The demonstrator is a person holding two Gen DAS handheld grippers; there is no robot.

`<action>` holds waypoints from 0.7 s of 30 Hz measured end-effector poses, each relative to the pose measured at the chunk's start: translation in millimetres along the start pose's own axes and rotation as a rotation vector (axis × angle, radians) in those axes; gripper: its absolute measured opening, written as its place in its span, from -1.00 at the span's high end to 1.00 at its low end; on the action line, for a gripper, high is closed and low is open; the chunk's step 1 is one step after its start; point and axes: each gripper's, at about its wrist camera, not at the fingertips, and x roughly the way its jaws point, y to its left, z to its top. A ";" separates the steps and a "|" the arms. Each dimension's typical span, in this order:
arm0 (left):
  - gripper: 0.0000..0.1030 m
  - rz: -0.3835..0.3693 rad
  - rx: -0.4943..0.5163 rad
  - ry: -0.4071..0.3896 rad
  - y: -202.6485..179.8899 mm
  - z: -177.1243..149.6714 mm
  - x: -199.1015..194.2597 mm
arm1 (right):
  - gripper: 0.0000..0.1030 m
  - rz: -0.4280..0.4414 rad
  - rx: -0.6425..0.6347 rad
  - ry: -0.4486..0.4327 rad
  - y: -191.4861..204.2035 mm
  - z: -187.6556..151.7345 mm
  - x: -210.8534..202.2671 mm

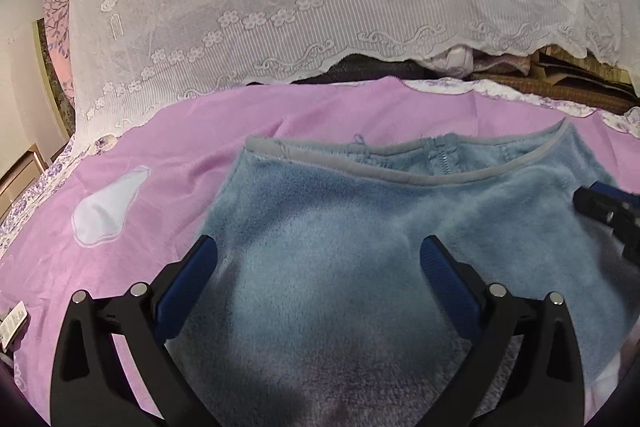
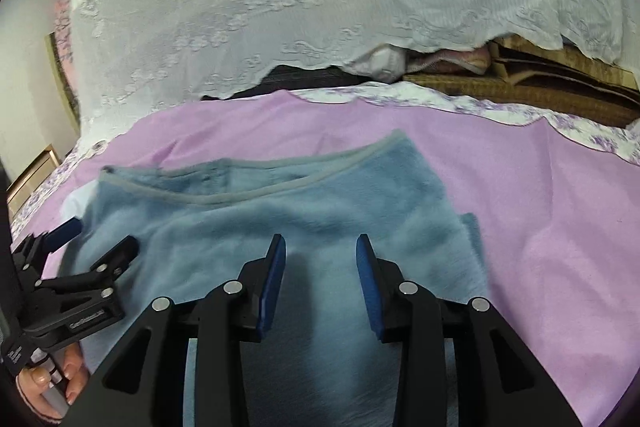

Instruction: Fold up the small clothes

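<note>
Blue fleece garment (image 1: 340, 227) lies spread on a pink bedsheet (image 1: 160, 147), its grey-trimmed edge (image 1: 360, 169) turned toward the far side of the bed, where a white lace cover (image 1: 280, 7) hangs over a pile of stacked things. In the left wrist view a white patch (image 1: 108, 215) shows on the sheet to the left of the garment, and a small label (image 1: 12, 323) lies at the picture's left edge.

The left gripper (image 1: 318, 255) hangs over the near part of the fleece with its blue pads (image 1: 444, 279) well apart; the fabric lies flat between them and neither pad presses on it. In the right wrist view this same tool appears at the left, and a hand (image 2: 52, 379) holds its handle.

The right gripper (image 2: 320, 247) is over the garment's middle, its fingers set closer together than the left pair, with a gap between the blue pads (image 2: 272, 279). Fleece shows through that gap, unpinched and smooth. The tip of this tool also shows at the right edge of the left wrist view, just above the fleece.
</note>
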 end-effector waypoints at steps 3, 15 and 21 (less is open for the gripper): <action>-0.92 -0.011 0.004 0.003 -0.9 -1.6 -2.5 | 0.28 0.016 -0.047 0.008 15.4 -8.0 -6.5; -0.92 -0.024 0.028 0.093 -3.2 -12.3 10.7 | 0.09 -0.028 -0.152 0.094 34.4 -32.5 -2.2; -0.92 -0.081 -0.032 0.037 8.6 3.2 -6.0 | 0.10 0.041 -0.077 0.049 23.2 -14.8 -13.6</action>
